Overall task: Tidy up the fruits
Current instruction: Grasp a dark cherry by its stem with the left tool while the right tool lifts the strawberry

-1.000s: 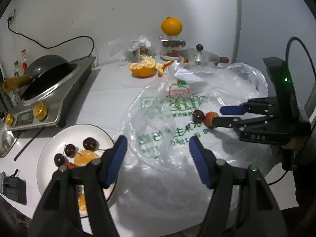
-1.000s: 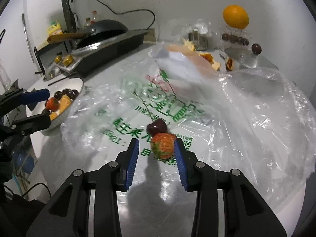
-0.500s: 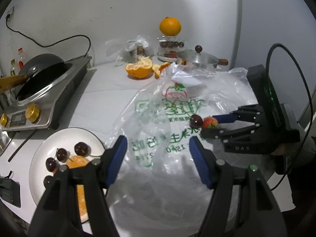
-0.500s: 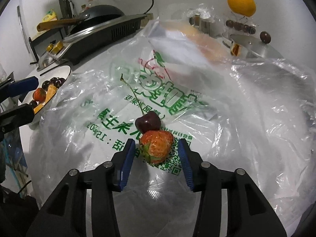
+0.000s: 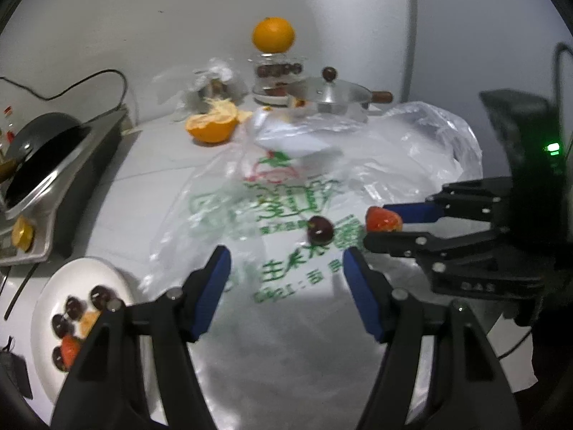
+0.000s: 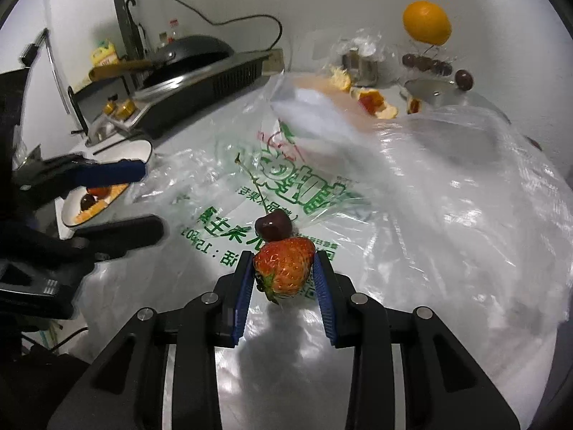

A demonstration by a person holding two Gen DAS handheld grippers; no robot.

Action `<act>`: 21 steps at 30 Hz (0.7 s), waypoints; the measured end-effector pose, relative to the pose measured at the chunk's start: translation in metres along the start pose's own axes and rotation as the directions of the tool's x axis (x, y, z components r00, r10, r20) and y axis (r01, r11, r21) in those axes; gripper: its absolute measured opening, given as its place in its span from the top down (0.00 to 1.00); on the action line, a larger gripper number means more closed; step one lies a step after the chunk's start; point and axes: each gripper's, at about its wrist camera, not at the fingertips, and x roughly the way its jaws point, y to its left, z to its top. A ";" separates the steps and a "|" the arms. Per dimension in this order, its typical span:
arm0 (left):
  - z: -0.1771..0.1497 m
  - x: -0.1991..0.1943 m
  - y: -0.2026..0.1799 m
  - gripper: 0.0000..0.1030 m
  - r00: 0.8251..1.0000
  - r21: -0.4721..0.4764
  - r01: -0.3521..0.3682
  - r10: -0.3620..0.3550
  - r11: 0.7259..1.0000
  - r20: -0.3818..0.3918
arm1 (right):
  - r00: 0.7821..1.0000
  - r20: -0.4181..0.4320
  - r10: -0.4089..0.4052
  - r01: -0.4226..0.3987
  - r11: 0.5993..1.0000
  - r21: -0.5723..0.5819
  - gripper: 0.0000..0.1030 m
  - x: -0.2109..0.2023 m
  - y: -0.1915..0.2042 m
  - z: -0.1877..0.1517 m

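**Right gripper clamped on strawberry, left gripper open over bag**

Right gripper (image 6: 284,276): blue pads pressed on both sides of the strawberry (image 6: 284,268), lower centre of the right wrist frame. Berry is red, seeded, green calyx pointing down toward the camera. In the left wrist view the same strawberry (image 5: 382,219) sits between the pads at right of frame.

Dark glossy cherry (image 6: 273,226) with a long thin stem lies touching or just beyond the berry tip; cannot tell which. It rests on the bag.

Left gripper (image 5: 286,283): spread wide, nothing between the fingers, bottom centre of its frame, over the bag's near edge.

Plastic bag (image 6: 412,186): thin, clear, crinkled, green print plus a red strawberry logo, spread flat across most of the surface, bunched up at the right and back.

Surface (image 5: 143,172): white, smooth, matte. White wall behind, power cable running along it.

White round plate (image 5: 46,308), lower left of left view: several dark cherries, an orange segment, a red strawberry.

Left edge: metal induction cooker (image 6: 200,82) with a black wok (image 6: 193,48) on it.

Back of surface: peeled orange half (image 5: 212,126), ragged peel; steel pot lid (image 5: 327,89) with dark round knob; whole orange (image 5: 273,34) sitting on top of a glass jar (image 5: 277,75) holding dark fruit. Crumpled clear wrap beside it, contents unclear.
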 end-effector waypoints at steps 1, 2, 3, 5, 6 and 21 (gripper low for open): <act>0.002 0.003 -0.003 0.35 1.000 0.004 0.002 -0.002 1.000 -0.005 | 1.000 0.007 0.000 0.000 1.000 0.003 0.66 -0.004 -0.001 -0.001; 0.004 0.008 -0.006 0.35 1.000 0.006 0.010 -0.010 1.000 -0.008 | 1.000 0.015 0.001 -0.001 1.000 0.008 0.66 -0.008 -0.003 -0.001; 0.006 0.013 -0.009 0.35 1.000 0.006 0.019 -0.019 1.000 -0.016 | 1.000 0.022 0.002 -0.003 1.000 0.012 0.66 -0.011 -0.005 -0.002; 0.009 0.021 -0.013 0.35 0.999 0.009 0.025 -0.025 1.000 -0.026 | 0.999 0.036 0.006 -0.007 1.000 0.021 0.66 -0.017 -0.010 -0.003; 0.011 0.026 -0.016 0.35 0.999 0.013 0.030 -0.029 0.999 -0.033 | 0.999 0.040 0.007 -0.008 1.000 0.025 0.66 -0.019 -0.012 -0.005; 0.024 0.082 -0.039 0.43 0.992 0.034 0.020 -0.016 0.999 -0.121 | 0.999 0.054 0.002 -0.007 0.996 0.091 0.66 -0.029 -0.045 -0.019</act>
